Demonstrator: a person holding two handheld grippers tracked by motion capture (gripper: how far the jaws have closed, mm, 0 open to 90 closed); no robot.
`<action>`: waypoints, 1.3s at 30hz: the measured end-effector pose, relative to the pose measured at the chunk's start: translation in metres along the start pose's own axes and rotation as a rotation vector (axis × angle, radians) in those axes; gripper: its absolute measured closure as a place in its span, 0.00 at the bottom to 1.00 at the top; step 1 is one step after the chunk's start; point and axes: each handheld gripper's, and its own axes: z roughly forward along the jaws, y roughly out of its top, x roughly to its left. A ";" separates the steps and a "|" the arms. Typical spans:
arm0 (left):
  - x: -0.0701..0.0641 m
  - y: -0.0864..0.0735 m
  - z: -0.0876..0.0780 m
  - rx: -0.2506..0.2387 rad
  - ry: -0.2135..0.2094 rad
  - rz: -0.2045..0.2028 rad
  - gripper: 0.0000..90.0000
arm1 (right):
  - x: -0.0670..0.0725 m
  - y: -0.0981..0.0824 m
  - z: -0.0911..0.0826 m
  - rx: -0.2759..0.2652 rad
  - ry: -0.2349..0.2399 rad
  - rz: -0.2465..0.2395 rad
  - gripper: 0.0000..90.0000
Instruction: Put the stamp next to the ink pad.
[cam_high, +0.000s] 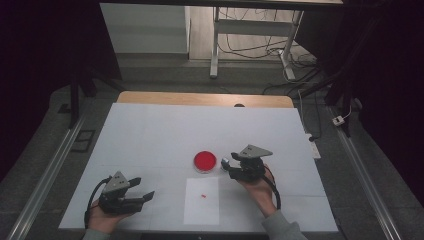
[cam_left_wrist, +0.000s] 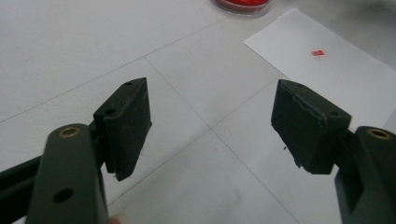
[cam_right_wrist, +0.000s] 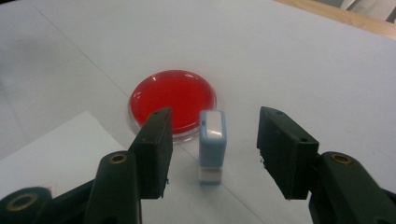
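Note:
A small light-blue and white stamp (cam_right_wrist: 212, 147) stands upright on the white table, just right of a round red ink pad (cam_right_wrist: 173, 100). My right gripper (cam_right_wrist: 215, 122) is open around the stamp, with a gap on each side between the pads and its body. In the high view the right gripper (cam_high: 229, 167) sits beside the ink pad (cam_high: 205, 161). A white sheet of paper (cam_high: 202, 207) with a small red mark (cam_high: 203, 195) lies at the near edge. My left gripper (cam_high: 145, 187) rests open left of the paper, with nothing between its jaws (cam_left_wrist: 212, 121).
The white tabletop (cam_high: 150, 135) has a wooden strip (cam_high: 205, 98) along its far edge. Beyond it stand a desk frame (cam_high: 215, 45) and loose cables (cam_high: 300, 75) on the floor. Metal rails (cam_high: 45, 175) run along both sides of the table.

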 end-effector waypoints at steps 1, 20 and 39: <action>0.000 0.000 0.000 -0.001 0.001 -0.001 0.32 | 0.000 -0.001 -0.004 -0.002 0.004 -0.004 0.50; 0.000 0.000 0.001 0.000 -0.003 0.000 0.32 | -0.014 -0.050 -0.080 -0.040 -0.030 -0.072 0.49; 0.003 -0.001 0.000 -0.009 0.013 0.004 0.32 | -0.030 -0.072 -0.103 -0.025 -0.054 -0.055 0.49</action>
